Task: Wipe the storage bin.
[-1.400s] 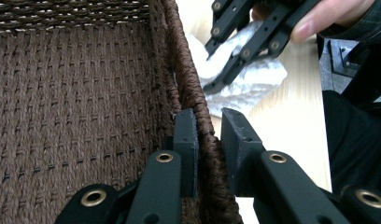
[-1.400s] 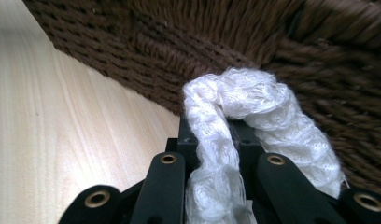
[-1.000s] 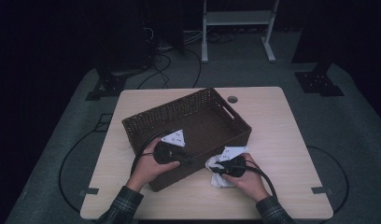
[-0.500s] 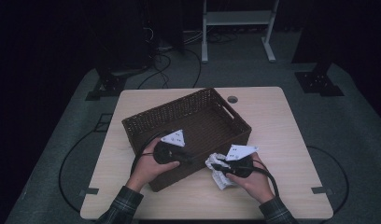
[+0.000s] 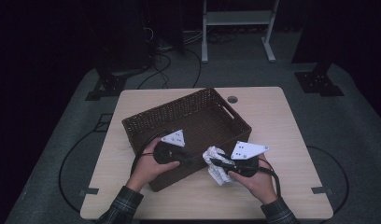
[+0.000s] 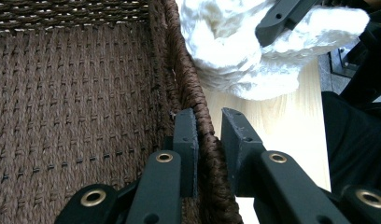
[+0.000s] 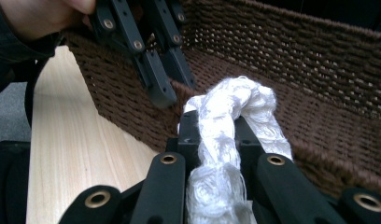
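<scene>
A brown wicker basket (image 5: 188, 121) stands slantwise on the wooden table (image 5: 272, 116). My left gripper (image 5: 197, 160) is shut on the basket's near wall, one jaw inside and one outside the rim (image 6: 205, 116). My right gripper (image 5: 217, 162) is shut on a crumpled white cloth (image 5: 215, 164), held just off the basket's near corner, above the tabletop. In the right gripper view the cloth (image 7: 226, 126) bulges up between the jaws, with the left gripper (image 7: 163, 79) on the basket wall (image 7: 296, 60) just beyond. In the left gripper view the cloth (image 6: 235, 56) hangs close beside the rim.
A round cable hole (image 5: 232, 99) lies in the table behind the basket. A white metal frame (image 5: 235, 21) and loose cables stand on the dark floor beyond the table. Bare tabletop lies to the right of the basket.
My right gripper has lifted the white cloth off the table and up toward the basket's rim. The left gripper has kept its hold on the basket wall.
</scene>
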Demonstrator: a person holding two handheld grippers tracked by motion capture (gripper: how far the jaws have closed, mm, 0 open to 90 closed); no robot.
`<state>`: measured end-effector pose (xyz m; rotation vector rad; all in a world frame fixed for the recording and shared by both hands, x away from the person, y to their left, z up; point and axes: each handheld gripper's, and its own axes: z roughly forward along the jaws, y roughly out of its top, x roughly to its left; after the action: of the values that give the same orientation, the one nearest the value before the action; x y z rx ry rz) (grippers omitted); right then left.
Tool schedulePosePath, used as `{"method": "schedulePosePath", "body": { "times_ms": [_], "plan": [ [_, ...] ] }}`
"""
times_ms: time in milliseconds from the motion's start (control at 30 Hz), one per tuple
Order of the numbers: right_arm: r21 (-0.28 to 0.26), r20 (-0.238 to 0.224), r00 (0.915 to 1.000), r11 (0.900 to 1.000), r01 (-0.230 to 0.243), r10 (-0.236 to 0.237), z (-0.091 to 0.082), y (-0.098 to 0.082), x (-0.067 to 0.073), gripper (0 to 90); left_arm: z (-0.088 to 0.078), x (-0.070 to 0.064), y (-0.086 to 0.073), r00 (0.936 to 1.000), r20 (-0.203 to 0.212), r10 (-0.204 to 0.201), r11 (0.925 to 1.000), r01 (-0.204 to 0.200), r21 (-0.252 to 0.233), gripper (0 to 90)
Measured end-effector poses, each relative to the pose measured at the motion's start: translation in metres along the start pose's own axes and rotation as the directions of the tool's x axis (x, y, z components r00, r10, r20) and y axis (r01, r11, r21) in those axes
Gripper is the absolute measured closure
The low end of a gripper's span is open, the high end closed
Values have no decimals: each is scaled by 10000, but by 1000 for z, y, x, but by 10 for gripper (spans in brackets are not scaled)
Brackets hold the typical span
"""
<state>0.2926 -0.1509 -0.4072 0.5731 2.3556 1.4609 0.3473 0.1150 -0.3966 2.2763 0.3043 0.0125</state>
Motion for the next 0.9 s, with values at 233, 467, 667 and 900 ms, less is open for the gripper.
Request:
{"method": "schedulePosePath", "body": {
  "times_ms": [233,467,667,900],
  "plan": [
    [268,-265,9996,9996,44,-37,17,-4,2,777,0,0,0,10000,-13,7,10000,-7,12,757],
    [531,-443,9990,9986,-38,62,28,-8,4,779,0,0,0,10000,-24,3,10000,-3,12,757],
    [631,-564,9984,9980,-62,98,31,-10,3,779,0,0,0,10000,-34,5,10000,-5,17,757],
    [1326,-748,9971,9912,-10,110,46,-21,5,779,0,0,0,10000,-28,31,10000,-31,16,757]
  ]
}}
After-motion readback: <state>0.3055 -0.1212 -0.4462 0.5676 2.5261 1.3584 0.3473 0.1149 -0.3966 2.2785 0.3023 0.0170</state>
